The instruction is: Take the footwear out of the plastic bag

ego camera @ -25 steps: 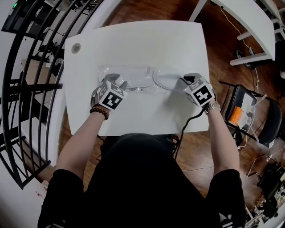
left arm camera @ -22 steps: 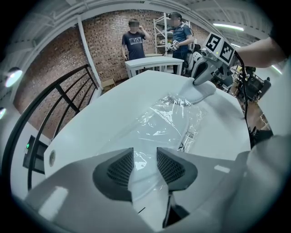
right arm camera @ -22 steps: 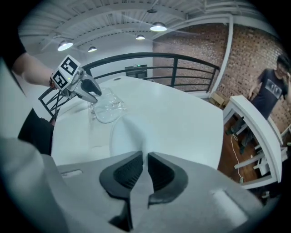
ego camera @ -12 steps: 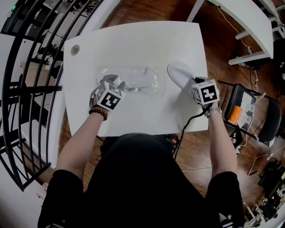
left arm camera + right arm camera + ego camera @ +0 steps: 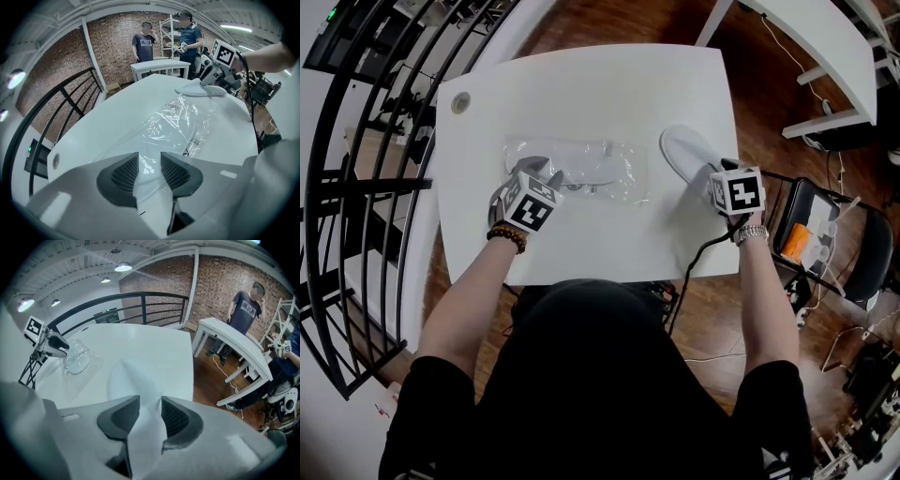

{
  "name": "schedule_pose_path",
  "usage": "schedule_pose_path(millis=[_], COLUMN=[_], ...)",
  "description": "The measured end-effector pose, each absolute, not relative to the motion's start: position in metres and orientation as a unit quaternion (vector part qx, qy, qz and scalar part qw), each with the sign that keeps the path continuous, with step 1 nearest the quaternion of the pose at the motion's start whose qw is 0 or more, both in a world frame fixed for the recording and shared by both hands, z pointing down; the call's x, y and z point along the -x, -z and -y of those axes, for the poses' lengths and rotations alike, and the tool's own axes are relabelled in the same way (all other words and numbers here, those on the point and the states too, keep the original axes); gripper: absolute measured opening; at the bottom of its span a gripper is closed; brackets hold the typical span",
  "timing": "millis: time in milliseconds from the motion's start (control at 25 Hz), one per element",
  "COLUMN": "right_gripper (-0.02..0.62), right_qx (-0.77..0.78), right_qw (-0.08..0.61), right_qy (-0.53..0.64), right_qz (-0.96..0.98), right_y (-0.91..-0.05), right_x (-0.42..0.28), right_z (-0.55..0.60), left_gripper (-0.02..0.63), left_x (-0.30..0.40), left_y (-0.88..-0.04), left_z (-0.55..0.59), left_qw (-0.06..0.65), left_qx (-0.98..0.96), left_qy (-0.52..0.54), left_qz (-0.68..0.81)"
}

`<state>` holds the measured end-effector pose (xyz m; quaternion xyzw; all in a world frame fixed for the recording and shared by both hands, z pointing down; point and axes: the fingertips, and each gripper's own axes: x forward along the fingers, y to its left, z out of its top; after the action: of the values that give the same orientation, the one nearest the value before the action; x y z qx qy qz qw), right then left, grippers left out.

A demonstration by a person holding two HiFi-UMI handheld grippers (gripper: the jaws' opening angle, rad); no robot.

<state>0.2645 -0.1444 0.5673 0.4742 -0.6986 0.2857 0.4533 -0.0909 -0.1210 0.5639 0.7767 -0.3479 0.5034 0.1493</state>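
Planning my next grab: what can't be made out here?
- Grip of the left gripper: its jaws have just been closing with plastic bag film between them; glare in the left gripper view hides whether the pads pinch.
- Bag contents: head view, crinkled film blurs the pale shape; the left gripper covers its end.
- Near end of the white slipper: head view, under the right gripper, whose jaws have just been opening around it.

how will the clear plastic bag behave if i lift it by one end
The plastic bag would probably hang limp: its film lies wrinkled and flat on the table. The slipper still inside would likely slide toward the low end. Its glossy film may be slippery to pinch.
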Motion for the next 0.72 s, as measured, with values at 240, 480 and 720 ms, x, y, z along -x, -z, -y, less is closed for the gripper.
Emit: schedule_pose_path(millis=[240, 480, 720], right_gripper=[0.147, 0.132, 0.060], right_qx=[-0.480, -0.442, -0.382], right_qw=[0.430, 0.416, 0.402], right_qy=[-0.243, -0.221, -0.202], right_qz=[0.725, 0.764, 0.807], right_y=[-0.545, -0.536, -0.531], right_x=[-0.253, -0.212, -0.155], right_z=[0.151, 0.154, 0.152], left_gripper=[0.166, 0.166, 0.167], left_x=[0.088, 0.095, 0.123], left_y=[-0.556, -0.544, -0.535], left_z=[0.120, 0.118, 0.118], left_qw=[0.142, 0.137, 0.149], left_qx=[-0.786, -0.788, -0.774], left_qy=[-0.490, -0.475, -0.462], left_qz=[0.350, 0.367, 0.407])
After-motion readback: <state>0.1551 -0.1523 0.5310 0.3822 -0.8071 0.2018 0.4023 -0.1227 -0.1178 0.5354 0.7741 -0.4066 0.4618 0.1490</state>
